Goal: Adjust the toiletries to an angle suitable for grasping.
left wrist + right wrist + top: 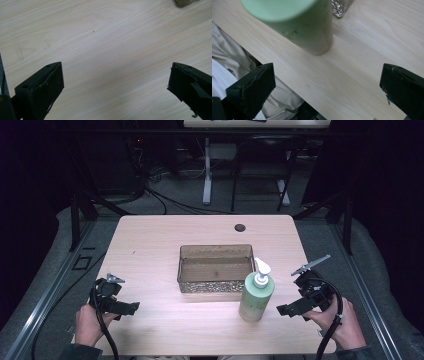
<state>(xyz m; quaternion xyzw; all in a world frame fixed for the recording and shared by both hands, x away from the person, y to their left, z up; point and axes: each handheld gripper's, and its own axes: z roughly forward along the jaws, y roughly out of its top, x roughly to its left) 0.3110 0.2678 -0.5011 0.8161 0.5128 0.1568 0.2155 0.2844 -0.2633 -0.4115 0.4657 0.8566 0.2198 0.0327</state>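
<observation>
Right gripper point(286, 310) is sitting nearest the pump bottle point(256, 296) — bottle standing upright, just off its spread jaws toward table centre. Left gripper point(131, 307) is idling well apart — jaws also spread, holding nothing.

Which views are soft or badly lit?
High view: table evenly lit, surroundings nearly black. Right gripper view: pump bottle too close, its top blurred, wood grain sharper. Left gripper view: grain crisp, mild glare mid-frame, tray corner soft.

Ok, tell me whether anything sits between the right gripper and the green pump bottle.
Nothing visible does. The right gripper is open and aimed at the green pump bottle, with bare table between its jaws and the bottle's base. The brown tray stands behind the bottle.
</observation>
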